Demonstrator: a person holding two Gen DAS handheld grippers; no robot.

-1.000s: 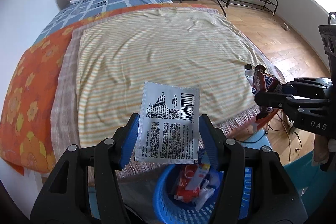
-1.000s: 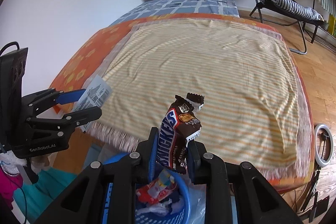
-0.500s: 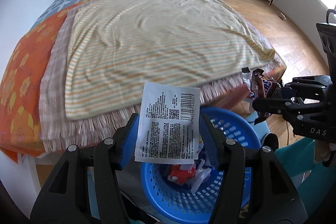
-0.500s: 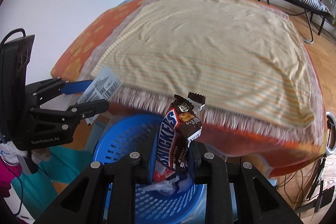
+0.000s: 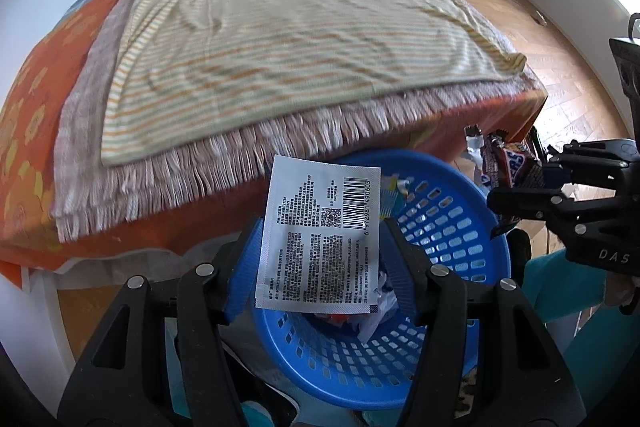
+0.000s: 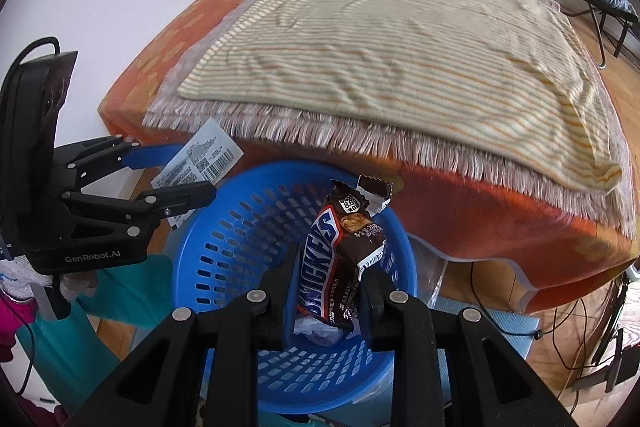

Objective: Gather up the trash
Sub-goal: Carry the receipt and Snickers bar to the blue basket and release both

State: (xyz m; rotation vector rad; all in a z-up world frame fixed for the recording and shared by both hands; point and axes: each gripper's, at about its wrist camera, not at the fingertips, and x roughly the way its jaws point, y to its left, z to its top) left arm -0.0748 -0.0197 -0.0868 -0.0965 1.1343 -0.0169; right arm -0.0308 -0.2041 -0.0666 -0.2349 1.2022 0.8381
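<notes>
Drop-off step. Left gripper pinches a white sachet; right gripper is clamped on a Snickers wrapper. Both hang over the blue basket, near the bed. Next, likely: open jaws, let both fall.

The round perforated blue plastic basket is sitting on the floor just before the bed's fringed striped blanket, crumpled wrappers lying inside it.

Blue basket; brown Snickers wrapper; white sachet w/ black print; yellow-striped blanket; orange sheet.
</notes>
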